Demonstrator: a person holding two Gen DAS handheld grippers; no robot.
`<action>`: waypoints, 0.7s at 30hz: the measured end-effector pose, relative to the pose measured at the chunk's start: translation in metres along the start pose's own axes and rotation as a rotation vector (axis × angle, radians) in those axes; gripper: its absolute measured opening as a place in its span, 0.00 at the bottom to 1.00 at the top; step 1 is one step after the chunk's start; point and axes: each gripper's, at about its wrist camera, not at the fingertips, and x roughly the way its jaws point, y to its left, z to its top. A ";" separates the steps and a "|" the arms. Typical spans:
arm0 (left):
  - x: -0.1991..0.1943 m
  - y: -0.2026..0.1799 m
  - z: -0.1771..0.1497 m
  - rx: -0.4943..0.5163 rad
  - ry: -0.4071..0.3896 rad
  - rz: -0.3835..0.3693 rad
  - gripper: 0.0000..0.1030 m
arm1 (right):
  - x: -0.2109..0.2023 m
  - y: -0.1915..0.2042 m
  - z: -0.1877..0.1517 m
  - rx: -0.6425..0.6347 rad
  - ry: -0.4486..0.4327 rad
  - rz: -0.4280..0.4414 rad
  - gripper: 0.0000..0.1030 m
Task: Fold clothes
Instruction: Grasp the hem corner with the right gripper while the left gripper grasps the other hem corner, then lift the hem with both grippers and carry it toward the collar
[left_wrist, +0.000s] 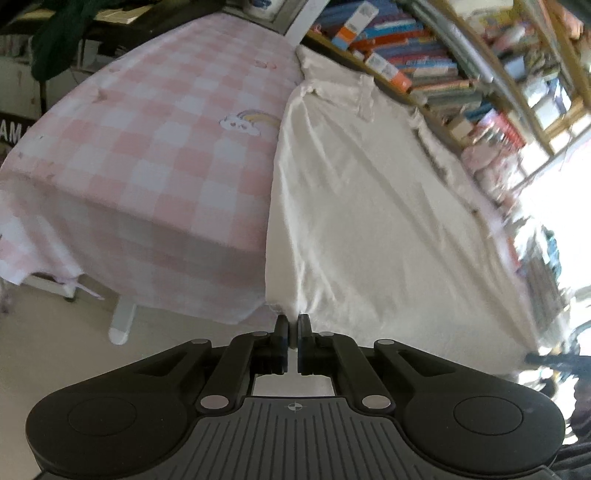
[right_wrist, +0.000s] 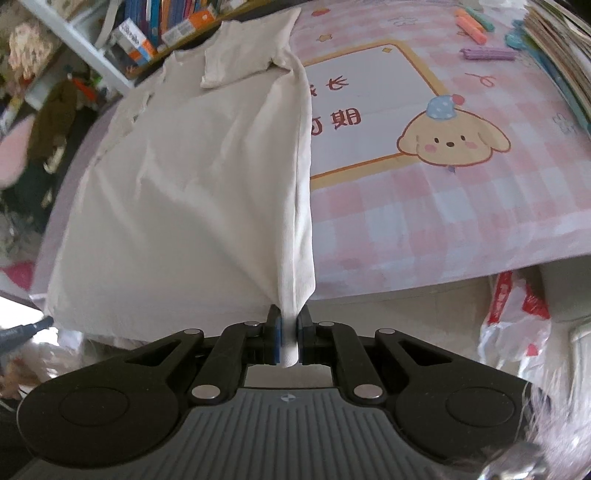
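White shirt (left_wrist: 369, 206) lies centre frame on the checked bench (left_wrist: 155, 147). Left tongs (left_wrist: 292, 325) and right tongs (right_wrist: 289, 321) each clamped tight on its hem corners. Lift evenly, keep hem taut, carry toward collar.

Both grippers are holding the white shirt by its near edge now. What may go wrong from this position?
1. The left gripper pinches only a thin bit of the white shirt hem, so the cloth may slip out.
2. The folded sleeve on top of the shirt may unfold if the hem is pulled.
3. The pink checked tablecloth under the shirt could drag along, towards the markers.
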 end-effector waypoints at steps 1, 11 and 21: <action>-0.002 0.001 0.001 -0.009 -0.005 -0.010 0.02 | -0.003 0.000 -0.001 0.017 -0.009 0.012 0.07; 0.001 0.018 -0.003 -0.028 0.056 -0.045 0.02 | -0.009 0.005 -0.018 0.065 0.000 -0.007 0.07; -0.009 0.025 -0.008 -0.016 0.093 -0.150 0.02 | -0.012 -0.001 -0.024 0.156 -0.028 -0.059 0.07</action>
